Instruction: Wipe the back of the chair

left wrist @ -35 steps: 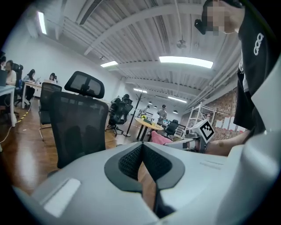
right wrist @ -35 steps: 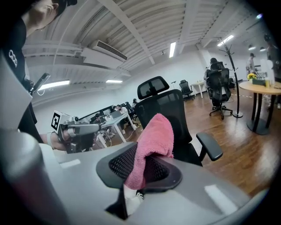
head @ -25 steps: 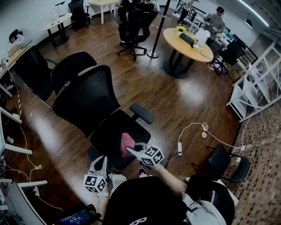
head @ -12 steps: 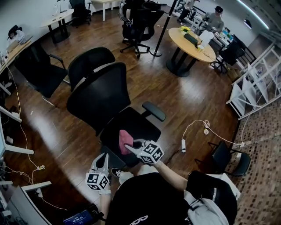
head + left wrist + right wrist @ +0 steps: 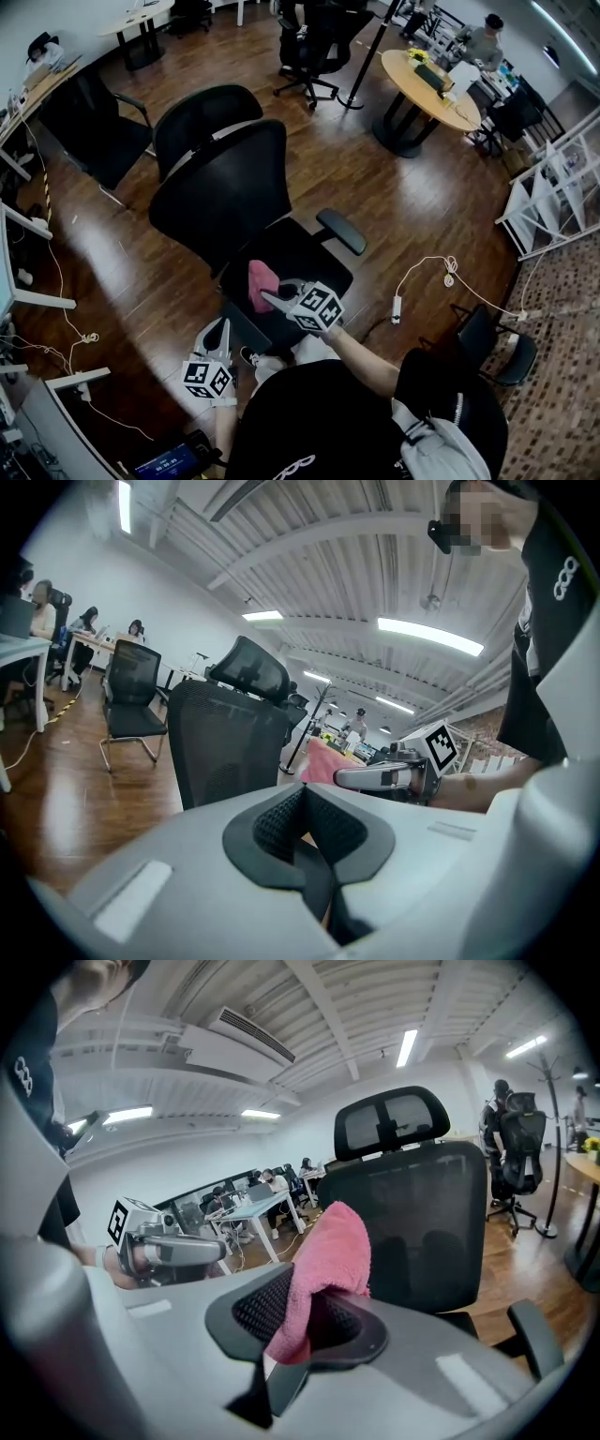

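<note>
Chair back (image 5: 220, 192): black mesh, upright, facing the person; it stands beyond the seat (image 5: 298, 258) with the headrest (image 5: 202, 117) above it, so the side to be wiped is within an arm's reach
Pink cloth (image 5: 262, 281): bunched and standing up out of the right claw, hanging over the seat and short of the mesh; judged to be carried that way so a soft fold meets the chair back first
Right claw (image 5: 274, 298): clenched on the lower part of the pink cloth, pointed at the chair back, apart from it
Left claw (image 5: 219, 330): closed on nothing, held low beside the person's body and behind the right claw; it seems parked out of the way, since one claw can do the wiping
Stage: judged an approach, wiping not yet begun, because no view shows the cloth against the mesh
Count, task things: one chair back, one pink cloth, two claws
Count, nearby: one armrest (image 5: 342, 232) in plain view on the chair's right, one white power strip (image 5: 397, 307) on the wooden floor (image 5: 309, 159)
Count, farther off: one round worktop (image 5: 429, 80), at least three other black chairs
</note>
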Motion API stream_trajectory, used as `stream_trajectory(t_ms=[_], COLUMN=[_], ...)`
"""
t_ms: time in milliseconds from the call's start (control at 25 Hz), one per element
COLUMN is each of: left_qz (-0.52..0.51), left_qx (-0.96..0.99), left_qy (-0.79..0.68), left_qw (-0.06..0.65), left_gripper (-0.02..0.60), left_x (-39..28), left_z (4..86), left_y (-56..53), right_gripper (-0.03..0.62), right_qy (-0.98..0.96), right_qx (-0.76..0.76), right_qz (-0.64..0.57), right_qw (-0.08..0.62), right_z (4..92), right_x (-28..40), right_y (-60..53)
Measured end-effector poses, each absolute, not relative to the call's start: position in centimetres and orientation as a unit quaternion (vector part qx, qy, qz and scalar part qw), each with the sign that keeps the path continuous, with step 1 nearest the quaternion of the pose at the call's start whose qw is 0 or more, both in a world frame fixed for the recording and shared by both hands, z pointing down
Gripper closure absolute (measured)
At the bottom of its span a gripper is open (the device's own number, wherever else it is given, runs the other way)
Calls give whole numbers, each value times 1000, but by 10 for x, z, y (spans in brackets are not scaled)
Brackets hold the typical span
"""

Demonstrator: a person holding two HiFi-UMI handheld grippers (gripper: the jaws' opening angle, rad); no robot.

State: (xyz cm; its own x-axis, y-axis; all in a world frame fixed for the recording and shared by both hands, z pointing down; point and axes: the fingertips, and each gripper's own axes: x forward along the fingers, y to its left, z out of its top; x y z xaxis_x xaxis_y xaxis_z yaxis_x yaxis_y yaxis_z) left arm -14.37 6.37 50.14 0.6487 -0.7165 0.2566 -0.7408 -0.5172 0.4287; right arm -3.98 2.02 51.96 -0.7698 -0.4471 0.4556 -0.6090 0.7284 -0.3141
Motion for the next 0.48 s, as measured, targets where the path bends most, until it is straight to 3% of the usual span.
stream_trajectory(t_ms=[480], left_qz=[32], left_qx=[854], left_qy=[-451], left_qw=[258], left_gripper=[589], left_x=[-87], left_z=[492], left_y=[17], right_gripper=[551], right_qy=[-914], right_qx=[288], right_qz=[211], right_qw=[192], right_z=[542], right_x=[48], right_y=[-91])
